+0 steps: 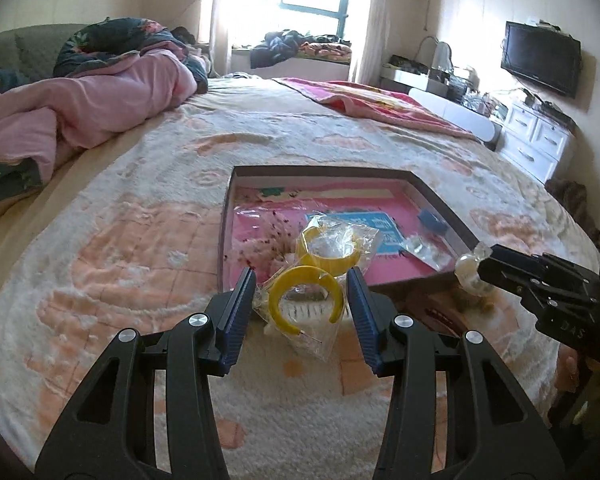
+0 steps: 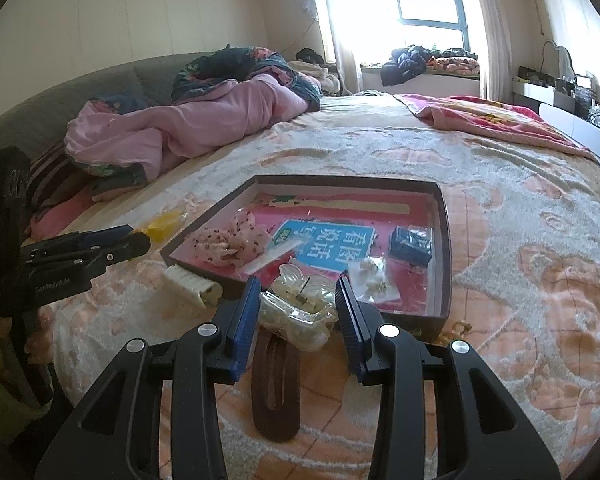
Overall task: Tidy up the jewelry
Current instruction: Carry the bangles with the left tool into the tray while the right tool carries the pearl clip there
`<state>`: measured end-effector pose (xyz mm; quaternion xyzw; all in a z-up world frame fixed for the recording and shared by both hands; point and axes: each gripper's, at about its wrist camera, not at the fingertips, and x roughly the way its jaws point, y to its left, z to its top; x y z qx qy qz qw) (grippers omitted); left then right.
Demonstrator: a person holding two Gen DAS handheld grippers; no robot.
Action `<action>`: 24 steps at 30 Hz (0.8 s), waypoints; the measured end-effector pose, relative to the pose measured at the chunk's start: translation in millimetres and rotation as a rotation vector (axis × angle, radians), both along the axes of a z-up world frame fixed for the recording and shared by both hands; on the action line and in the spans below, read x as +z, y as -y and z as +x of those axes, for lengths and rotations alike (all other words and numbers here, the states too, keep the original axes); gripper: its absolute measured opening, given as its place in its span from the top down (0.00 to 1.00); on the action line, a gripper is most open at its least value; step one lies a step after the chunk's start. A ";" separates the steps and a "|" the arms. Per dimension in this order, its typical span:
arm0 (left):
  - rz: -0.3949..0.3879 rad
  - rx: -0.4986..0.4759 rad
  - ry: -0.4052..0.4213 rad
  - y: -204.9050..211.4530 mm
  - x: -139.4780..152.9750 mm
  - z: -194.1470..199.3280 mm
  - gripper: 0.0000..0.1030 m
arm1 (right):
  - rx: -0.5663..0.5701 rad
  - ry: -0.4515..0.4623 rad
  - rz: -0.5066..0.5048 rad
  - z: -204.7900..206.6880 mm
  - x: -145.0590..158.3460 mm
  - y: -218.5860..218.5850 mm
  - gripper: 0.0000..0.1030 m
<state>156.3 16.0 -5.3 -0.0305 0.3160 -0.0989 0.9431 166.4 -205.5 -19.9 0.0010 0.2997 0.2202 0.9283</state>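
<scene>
Ribbed blue pads line our left tongs (image 1: 302, 292), which are closed on a crinkly clear packet holding a yellow C-shaped earring (image 1: 303, 296) above the fuzzy peach-and-cream bedspread (image 1: 140, 240). Our right tongs (image 2: 298, 300) pinch a clear bag of pearly translucent hair claws (image 2: 300, 304), raised over a flat brown oval clip (image 2: 274, 392). Beyond both lies the shallow dark-rimmed box (image 2: 444, 240), its pink floor holding a blue booklet (image 2: 332, 248), a floral scrunchie (image 2: 228, 244) and small packets.
</scene>
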 end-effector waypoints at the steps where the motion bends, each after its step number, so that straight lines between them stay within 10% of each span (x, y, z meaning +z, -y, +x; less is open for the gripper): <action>1: 0.000 0.002 0.001 0.0 0.8 1.6 0.63 | -0.001 0.002 -0.002 2.0 0.8 -0.4 0.64; 24: 0.019 0.001 0.004 17.1 3.1 54.4 0.63 | -0.048 0.059 -0.016 53.1 18.6 -5.3 0.64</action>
